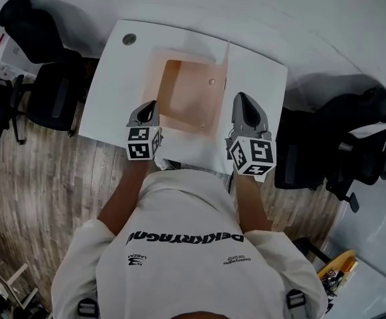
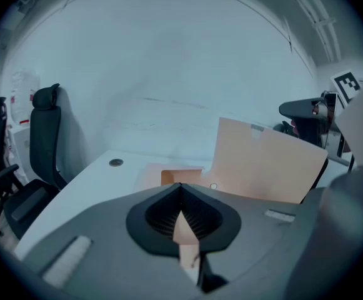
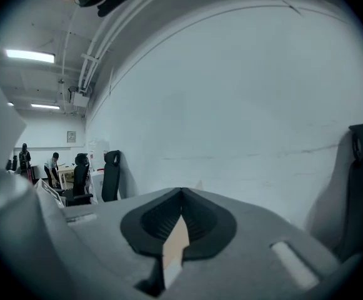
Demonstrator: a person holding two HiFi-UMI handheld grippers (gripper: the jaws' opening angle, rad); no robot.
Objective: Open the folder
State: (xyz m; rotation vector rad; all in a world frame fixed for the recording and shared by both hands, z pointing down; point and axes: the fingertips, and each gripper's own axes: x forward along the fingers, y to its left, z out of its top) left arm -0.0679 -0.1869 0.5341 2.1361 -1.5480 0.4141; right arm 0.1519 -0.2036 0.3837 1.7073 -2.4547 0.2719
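Folder (image 1: 186,95), peach card, lies on the white tabletop (image 1: 109,98) in front of the person, between the two tools. Its hinge edge seems to run from six to twelve o'clock along its right side. The left tool (image 1: 151,105) has its jaws pressed together on a thin edge of the lower leaf, at the folder's eight o'clock. The right tool (image 1: 241,98), at the folder's three o'clock, is likewise clamped on a strip of peach card. This is seemingly the cover (image 2: 265,161), which stands nearly upright. Swinging that cover farther toward three o'clock likely falls to the nearer right tool, while the left pins the leaf.
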